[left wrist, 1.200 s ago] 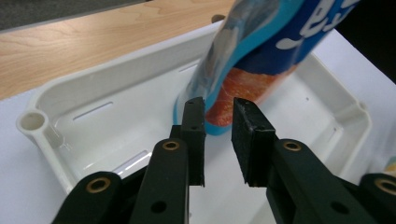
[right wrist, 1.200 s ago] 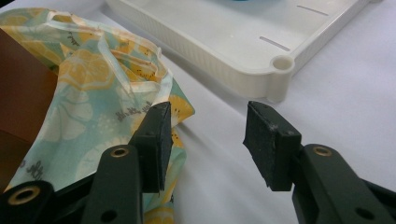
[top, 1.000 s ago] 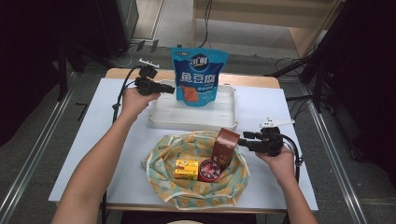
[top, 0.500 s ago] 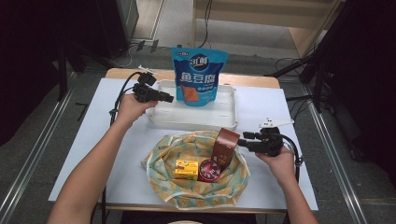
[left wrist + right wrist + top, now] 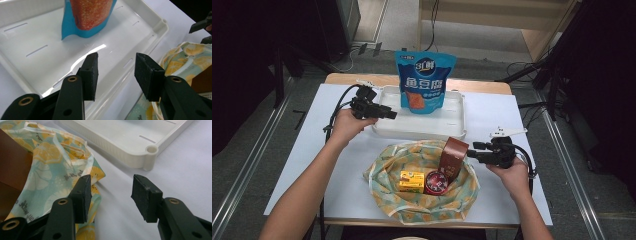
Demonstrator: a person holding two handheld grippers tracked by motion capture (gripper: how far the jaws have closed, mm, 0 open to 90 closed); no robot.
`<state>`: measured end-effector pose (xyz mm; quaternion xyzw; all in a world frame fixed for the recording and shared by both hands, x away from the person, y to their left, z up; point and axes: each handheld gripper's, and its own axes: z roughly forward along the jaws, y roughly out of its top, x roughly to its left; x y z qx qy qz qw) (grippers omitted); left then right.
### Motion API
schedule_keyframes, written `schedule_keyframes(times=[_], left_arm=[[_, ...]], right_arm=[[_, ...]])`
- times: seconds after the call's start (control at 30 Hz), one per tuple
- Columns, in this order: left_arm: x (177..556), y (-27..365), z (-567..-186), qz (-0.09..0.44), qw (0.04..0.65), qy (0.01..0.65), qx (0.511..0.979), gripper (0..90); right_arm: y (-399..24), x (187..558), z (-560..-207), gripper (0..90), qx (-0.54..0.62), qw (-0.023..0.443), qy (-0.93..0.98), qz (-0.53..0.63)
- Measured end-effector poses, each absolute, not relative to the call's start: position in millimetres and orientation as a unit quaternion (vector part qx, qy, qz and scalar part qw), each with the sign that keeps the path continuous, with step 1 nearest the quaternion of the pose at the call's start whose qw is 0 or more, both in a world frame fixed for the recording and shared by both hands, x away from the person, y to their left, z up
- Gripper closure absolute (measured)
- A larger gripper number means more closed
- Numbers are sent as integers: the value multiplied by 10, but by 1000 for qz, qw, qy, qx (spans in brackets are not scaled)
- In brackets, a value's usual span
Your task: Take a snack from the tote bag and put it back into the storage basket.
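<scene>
From the high view I have the whole white surface (image 5: 332,165) in front of me, with a white tray (image 5: 452,125) toward its far side and a blue snack pouch (image 5: 424,80) standing upright in the tray's far half. Nearer to me lies a lemon-print cloth bag (image 5: 387,180), spread open like a nest, holding a brown box (image 5: 455,157) that stands tilted at its right side, a small yellow box (image 5: 411,180) and a round red tin (image 5: 437,182) touching beside it.

My left gripper (image 5: 388,114) sits at the tray's left near corner, its tips over the rim; my right gripper (image 5: 472,150) hovers just beside the brown box, pointing at it.

The left gripper view gives me what the high view cannot: its jaws stand well apart with nothing between them, hanging above the tray's glossy floor (image 5: 37,62), whose narrow slots and light glare show clearly. The pouch's bottom edge (image 5: 85,22) rests on that floor, blue with an orange speckled panel. The other gripper's tips (image 5: 201,31) show at the far right edge.

The right gripper view shows its jaws likewise spread and empty, low over the bare surface (image 5: 185,170), the left jaw against the bag's rim (image 5: 62,170), where printed lettering is legible as script but too small to read. The tray's rounded corner post (image 5: 151,151) lies just ahead.
</scene>
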<state>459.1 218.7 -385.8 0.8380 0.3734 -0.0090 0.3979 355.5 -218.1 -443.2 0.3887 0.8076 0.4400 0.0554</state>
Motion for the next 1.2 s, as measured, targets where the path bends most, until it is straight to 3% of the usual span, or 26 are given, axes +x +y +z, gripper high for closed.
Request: schedule_keyframes(times=[1.2], left_arm=[[3867,2370,-3858,-15,429,362,827,460]], right_arm=[[-2137,3543,-4288,504,366,59,821,434]])
